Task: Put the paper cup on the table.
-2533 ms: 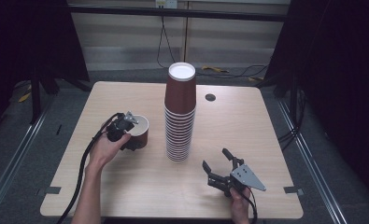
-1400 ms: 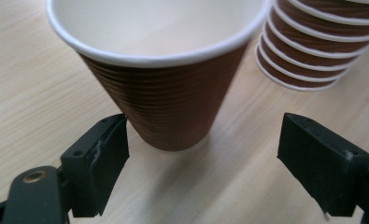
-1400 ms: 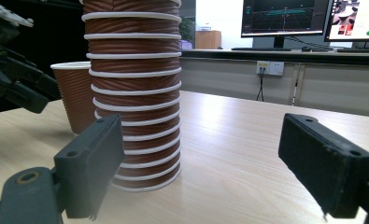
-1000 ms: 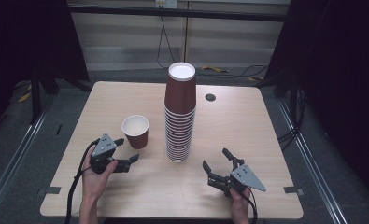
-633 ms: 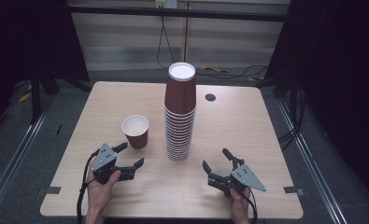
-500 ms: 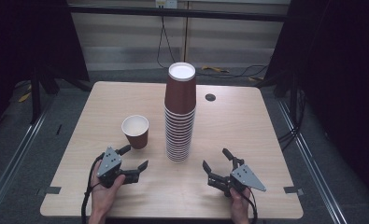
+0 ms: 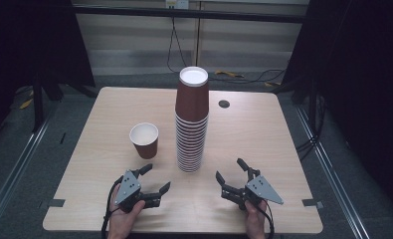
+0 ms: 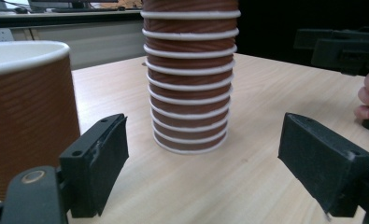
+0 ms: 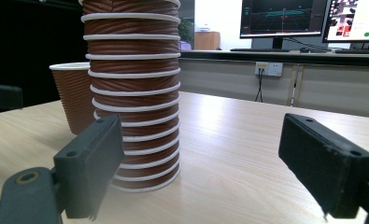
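On the table (image 7: pixel 263 129), the cup stack (image 7: pixel 191 122) stands vertical, mouths down.

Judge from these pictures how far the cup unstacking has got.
Done: one paper cup stands upright, apart from the stack of cups. In hand: nothing; left gripper and right gripper rest open near the table edge. Left: the tall stack, probably.

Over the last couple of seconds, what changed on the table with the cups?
The left tongs let go of the single brown paper cup, which stands upright left of the tall stack of brown paper cups, then drew back toward the near edge and now rest open. The right tongs, the stack and the light wooden table stayed as they were.
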`<state>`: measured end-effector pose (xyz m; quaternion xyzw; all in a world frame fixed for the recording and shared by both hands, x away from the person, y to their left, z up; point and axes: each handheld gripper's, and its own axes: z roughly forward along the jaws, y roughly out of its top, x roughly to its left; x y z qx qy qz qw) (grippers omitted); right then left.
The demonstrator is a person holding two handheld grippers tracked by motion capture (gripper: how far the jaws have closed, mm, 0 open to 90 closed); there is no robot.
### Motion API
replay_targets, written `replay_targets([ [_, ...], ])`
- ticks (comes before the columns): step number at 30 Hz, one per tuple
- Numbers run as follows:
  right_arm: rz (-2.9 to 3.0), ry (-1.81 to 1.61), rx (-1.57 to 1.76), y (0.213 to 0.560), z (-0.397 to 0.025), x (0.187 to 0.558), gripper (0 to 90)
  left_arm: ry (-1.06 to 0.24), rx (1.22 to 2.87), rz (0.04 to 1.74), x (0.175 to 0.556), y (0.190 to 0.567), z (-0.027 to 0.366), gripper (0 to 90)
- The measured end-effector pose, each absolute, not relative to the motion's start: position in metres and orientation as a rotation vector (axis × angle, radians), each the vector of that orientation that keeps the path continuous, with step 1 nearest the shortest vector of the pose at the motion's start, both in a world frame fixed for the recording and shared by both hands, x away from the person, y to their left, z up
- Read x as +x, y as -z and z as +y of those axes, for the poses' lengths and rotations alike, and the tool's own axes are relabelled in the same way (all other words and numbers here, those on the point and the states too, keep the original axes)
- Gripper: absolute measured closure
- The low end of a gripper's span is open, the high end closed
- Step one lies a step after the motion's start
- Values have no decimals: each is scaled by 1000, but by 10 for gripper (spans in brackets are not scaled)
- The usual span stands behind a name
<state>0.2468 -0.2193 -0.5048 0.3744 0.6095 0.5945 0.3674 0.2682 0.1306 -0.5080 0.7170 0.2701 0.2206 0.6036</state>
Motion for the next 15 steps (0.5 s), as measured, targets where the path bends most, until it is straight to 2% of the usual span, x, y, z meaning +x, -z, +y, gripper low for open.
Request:
replay_targets([
  [8, 1565, -1526, 960, 505, -219, 247, 136, -486, 1557, 587, 262, 512, 140, 156],
  [10, 1564, -1525, 962, 505, -219, 247, 136, -510, 1489, 574, 258, 514, 143, 156],
  [15, 1564, -1525, 963, 505, -219, 247, 136, -542, 1476, 597, 256, 515, 143, 156],
])
